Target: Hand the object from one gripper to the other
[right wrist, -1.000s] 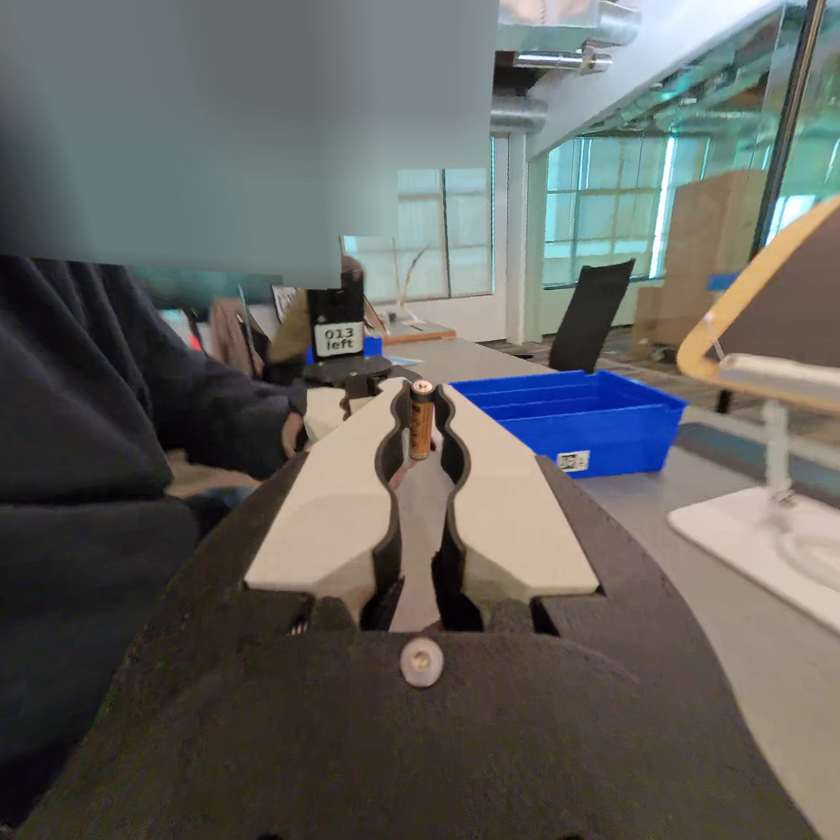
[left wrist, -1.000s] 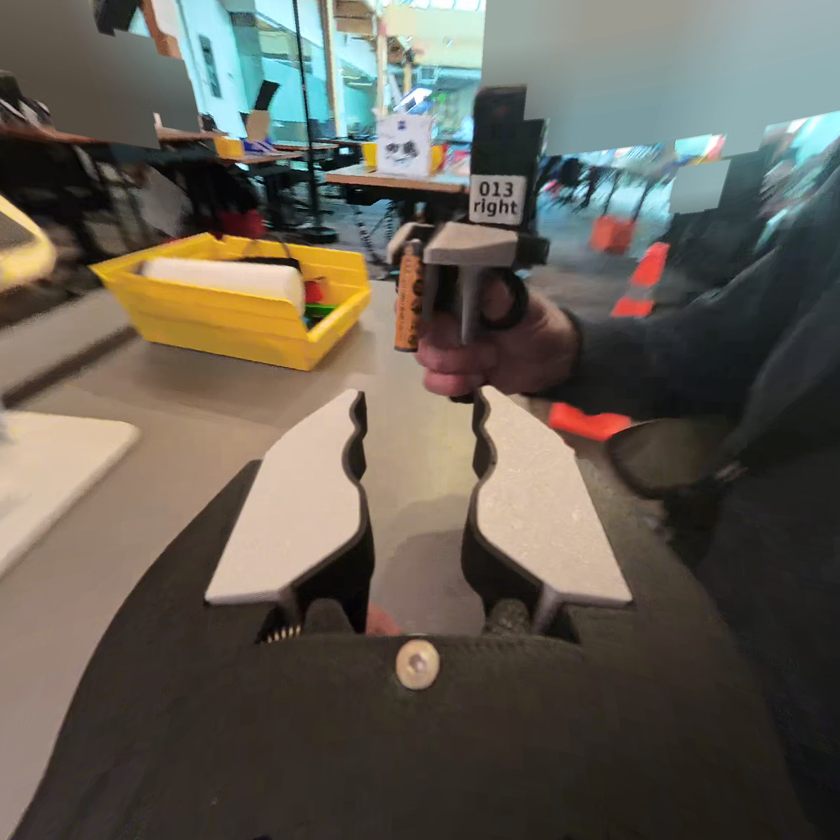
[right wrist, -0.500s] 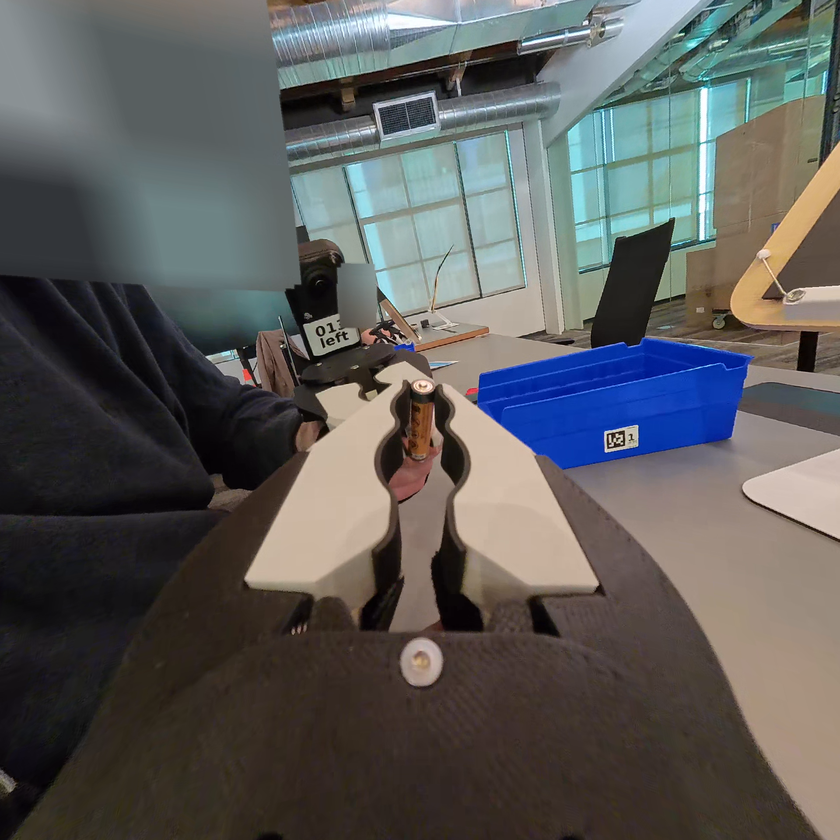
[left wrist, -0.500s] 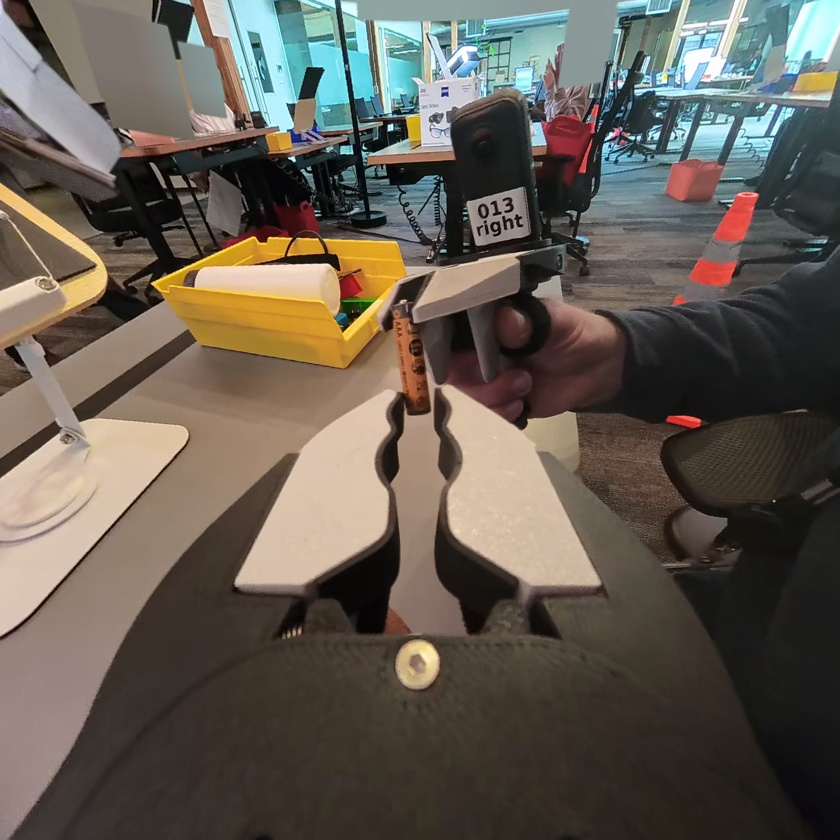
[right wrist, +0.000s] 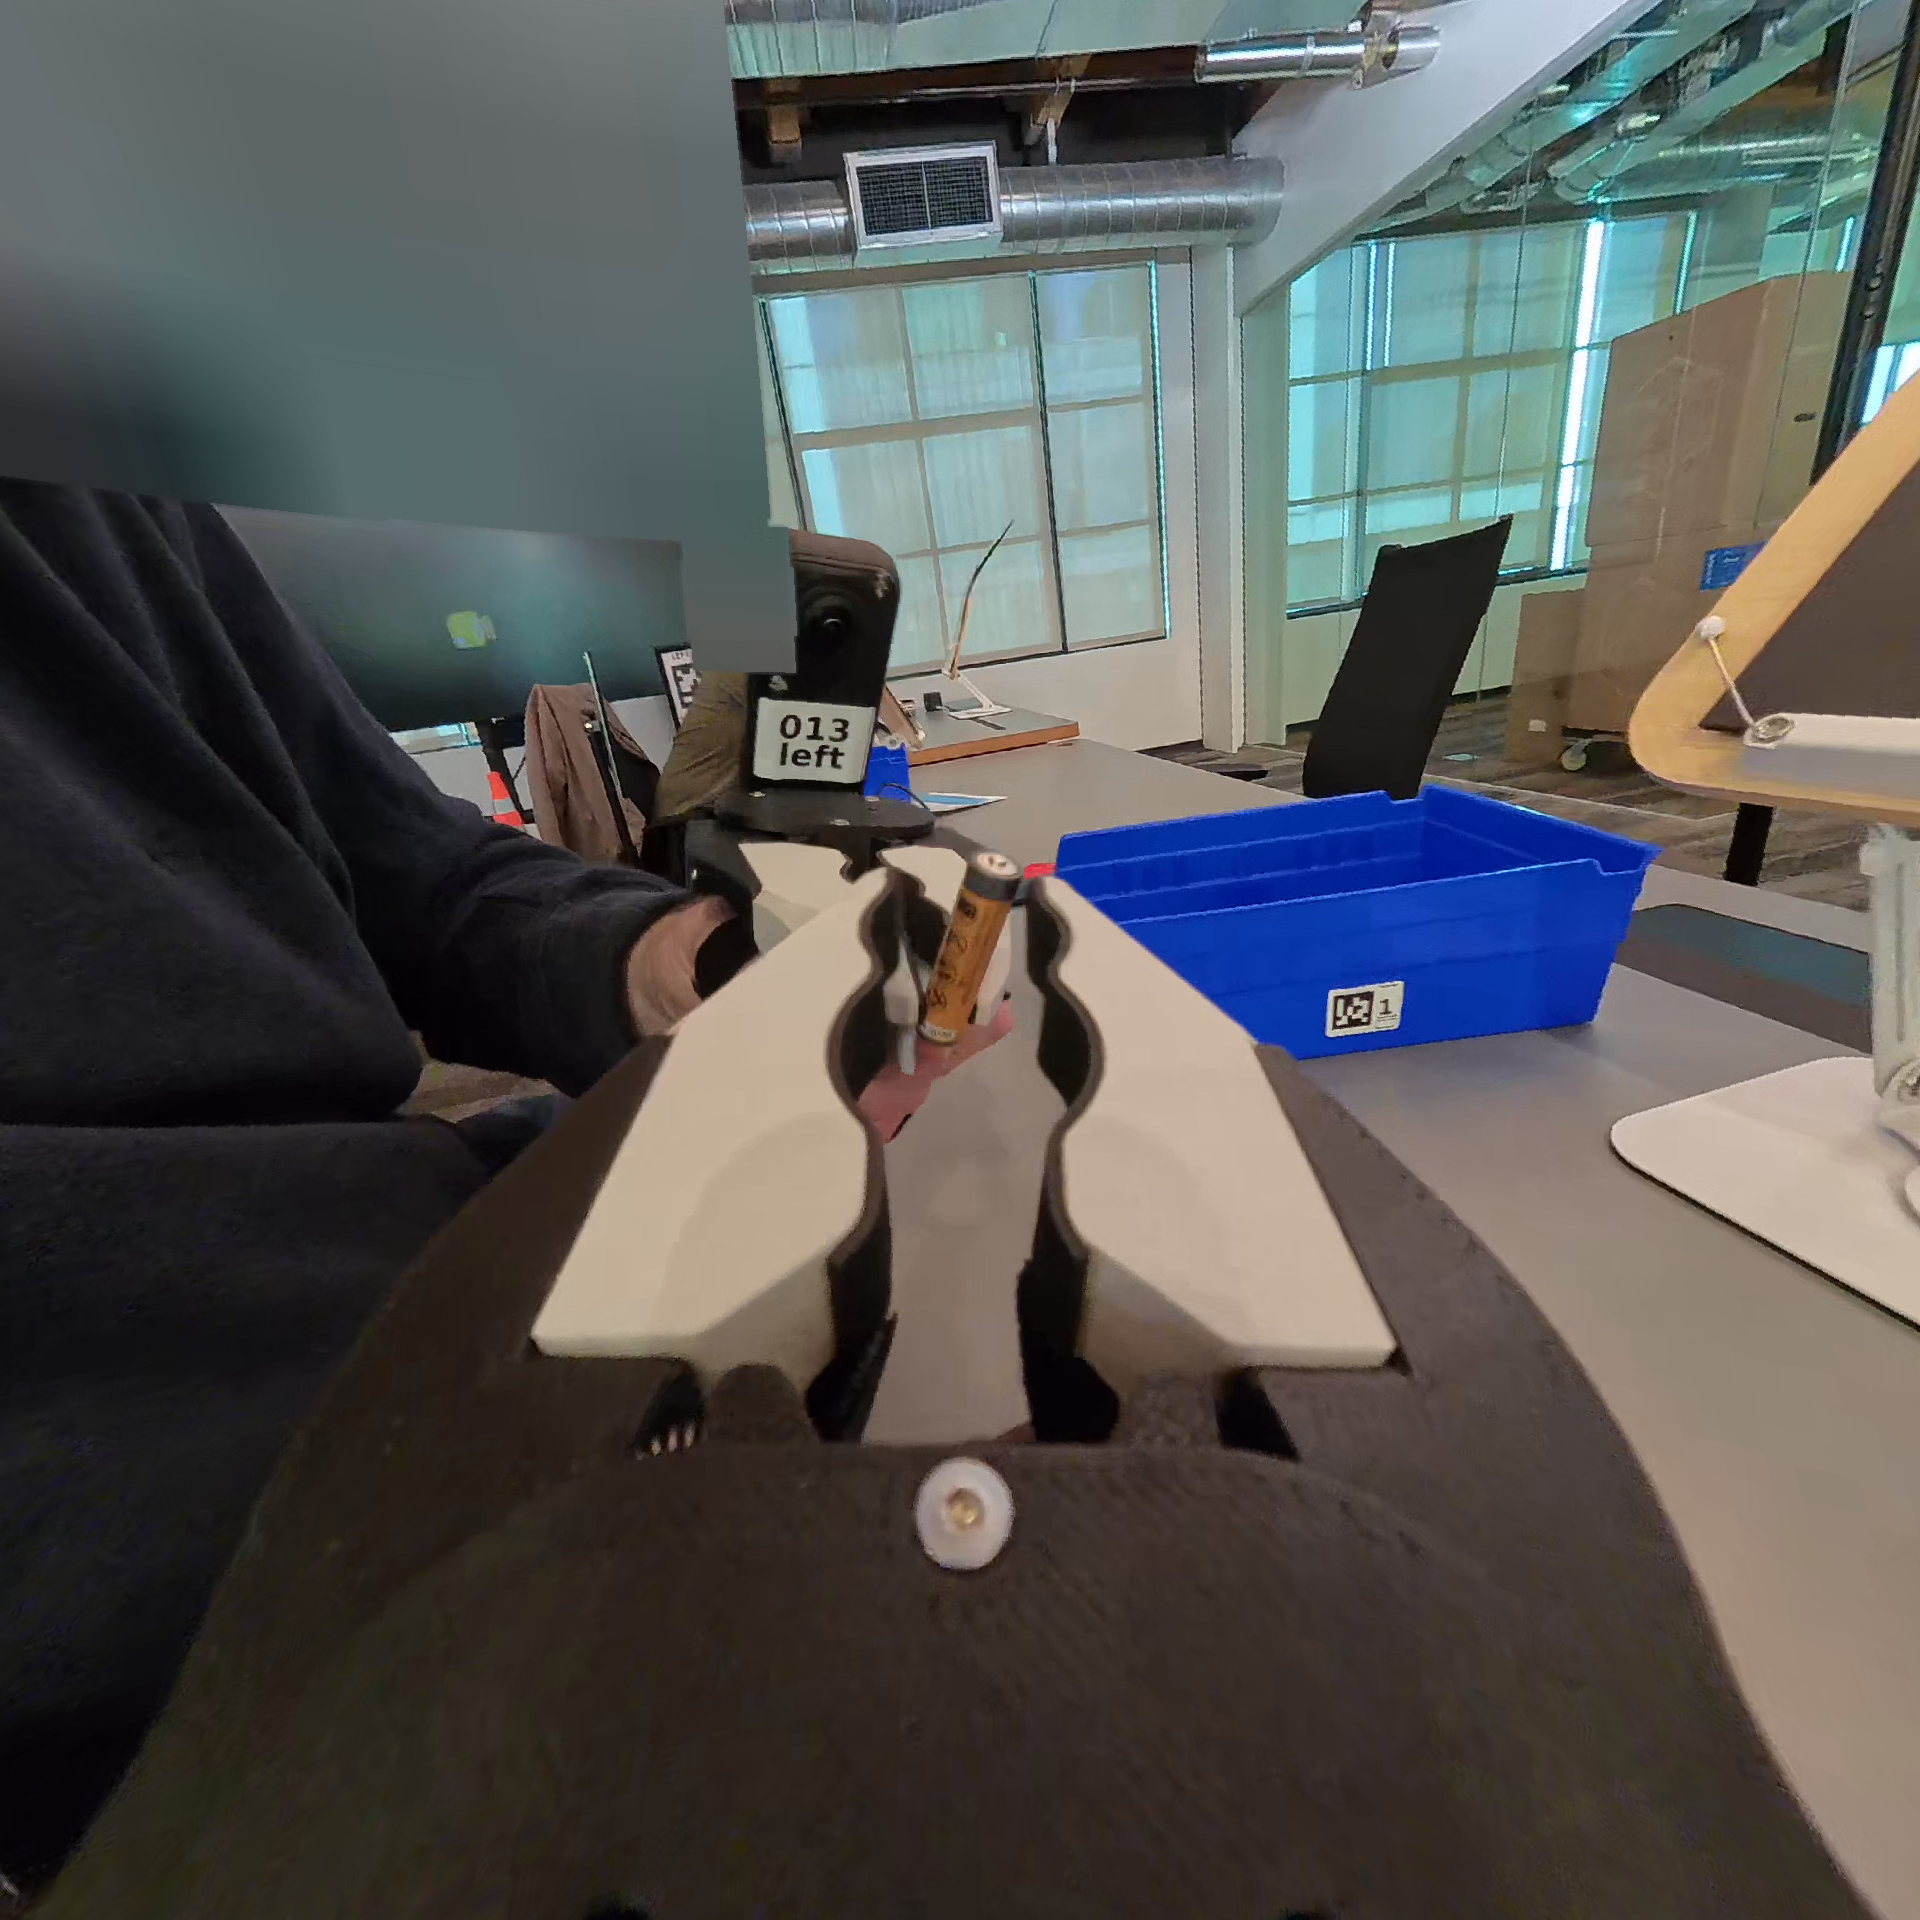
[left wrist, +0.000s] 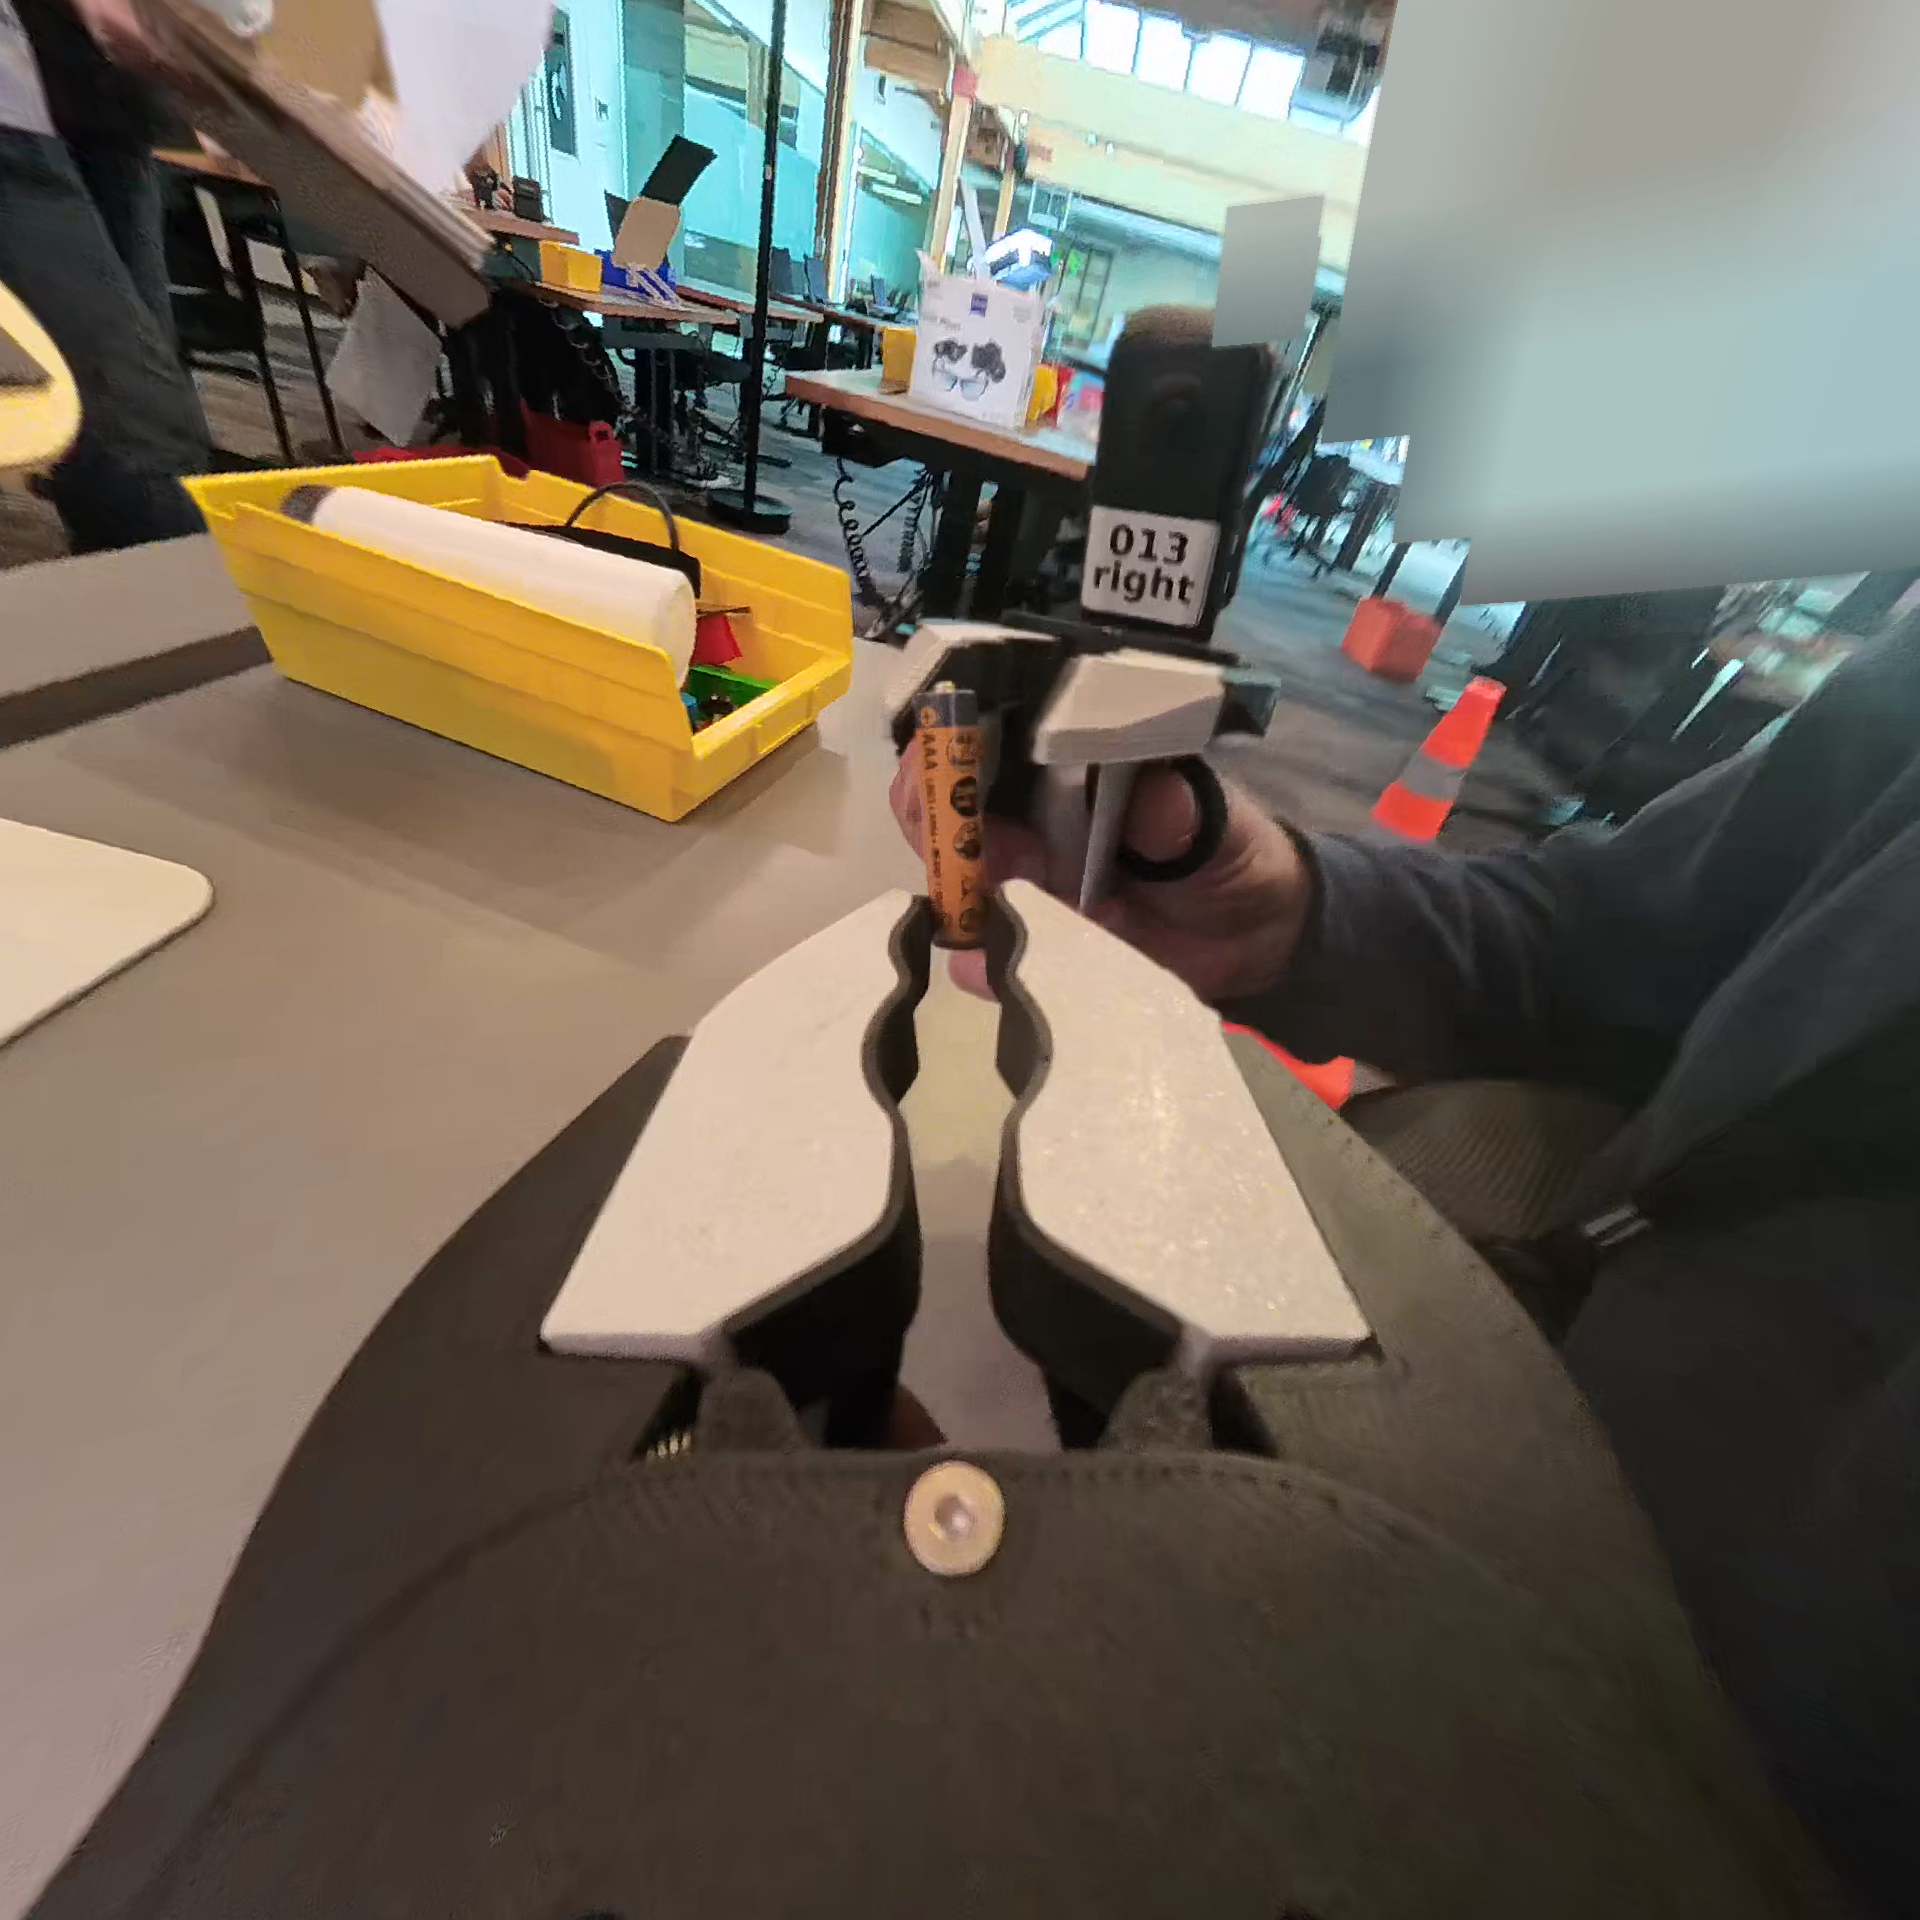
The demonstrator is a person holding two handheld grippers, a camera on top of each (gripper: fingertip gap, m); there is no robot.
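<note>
Basically left gripper [left wrist: 954,920] is clamped on the lower end of the battery [left wrist: 955,821], which stands upright in the air so the top stays exposed. Right gripper [right wrist: 961,894] has its fingers spread around it; looks like release, handover nearly done. Yellow bin [left wrist: 436,644] sits well behind.

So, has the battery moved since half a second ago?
Yes: the battery now leans its top toward the blue bin, free of the opened right hand-held gripper, pinched by the left hand-held gripper.
</note>
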